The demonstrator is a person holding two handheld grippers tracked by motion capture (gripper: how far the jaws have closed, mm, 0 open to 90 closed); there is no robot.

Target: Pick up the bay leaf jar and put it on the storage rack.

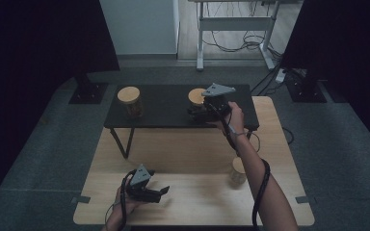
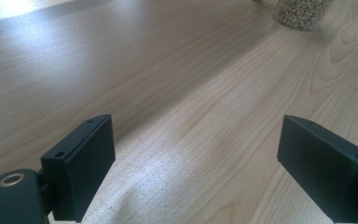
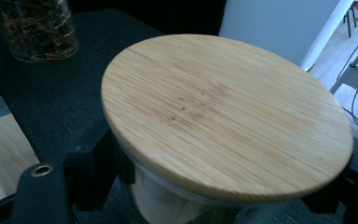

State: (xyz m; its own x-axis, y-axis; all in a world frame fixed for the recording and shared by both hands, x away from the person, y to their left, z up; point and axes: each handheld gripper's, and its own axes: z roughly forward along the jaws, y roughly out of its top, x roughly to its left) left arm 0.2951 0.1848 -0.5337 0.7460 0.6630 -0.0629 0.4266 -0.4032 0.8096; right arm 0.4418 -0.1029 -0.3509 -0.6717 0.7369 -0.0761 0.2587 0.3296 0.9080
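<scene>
We see a light wooden table (image 1: pixel 183 159) carrying a low black stand (image 1: pixel 164 108), both set on grey carpet (image 1: pixel 38 159). Dark curtains (image 1: pixel 38 38) close in both sides. Beyond, a white wall panel (image 1: pixel 139 24) meets wooden flooring, where a white desk frame (image 1: pixel 236 24) stands over loose cables (image 1: pixel 231 45). The light is dim.

Jar of brown bits (image 1: pixel 129 101), bean jar (image 1: pixel 238 172), white desk frame (image 1: pixel 235 24)

Left hand-held gripper (image 1: pixel 160 193) low by the near edge, jaws wide apart, nothing between. Right hand-held gripper (image 1: pixel 198 111) at full forearm reach, jaws flanking something, grip unclear.
</scene>
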